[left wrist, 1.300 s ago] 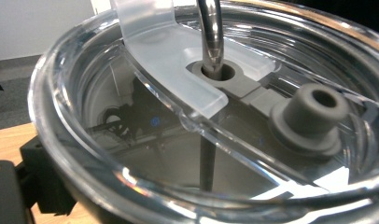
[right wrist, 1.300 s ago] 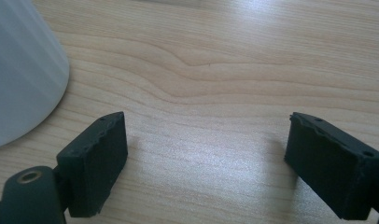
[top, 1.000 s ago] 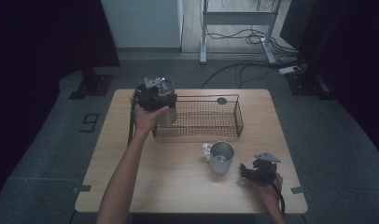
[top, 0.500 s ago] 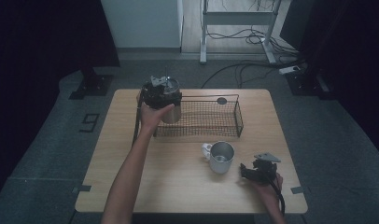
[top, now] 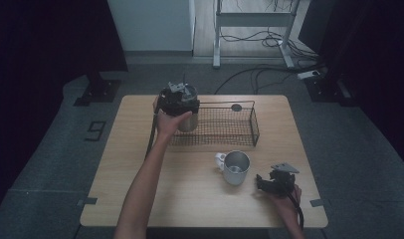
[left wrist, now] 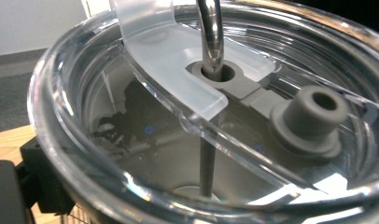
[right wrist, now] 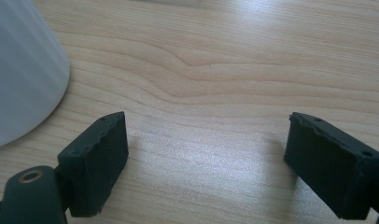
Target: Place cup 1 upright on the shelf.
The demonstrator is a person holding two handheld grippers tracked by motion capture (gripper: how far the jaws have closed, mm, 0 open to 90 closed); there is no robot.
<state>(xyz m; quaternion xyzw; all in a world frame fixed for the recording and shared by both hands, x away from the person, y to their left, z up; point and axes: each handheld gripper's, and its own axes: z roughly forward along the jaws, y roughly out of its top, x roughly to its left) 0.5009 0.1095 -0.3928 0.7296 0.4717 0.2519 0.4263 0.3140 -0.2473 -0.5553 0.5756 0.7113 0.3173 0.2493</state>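
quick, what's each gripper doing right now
Left gripper: closed on the tumbler, at the wire basket.
Right gripper: open, empty, beside the mug.

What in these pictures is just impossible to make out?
- High view: where the left gripper grips the tumbler; its own body and the hand cover that.
- Left gripper view: the tumbler's contents, blurred by reflections in the clear lid.
- Right gripper view: most of the mug, cut off by the left edge.

We are seeing a steel mug [top: 236,167] sitting on the wooden table [top: 140,199], with cables [top: 250,74] lying on the floor behind.
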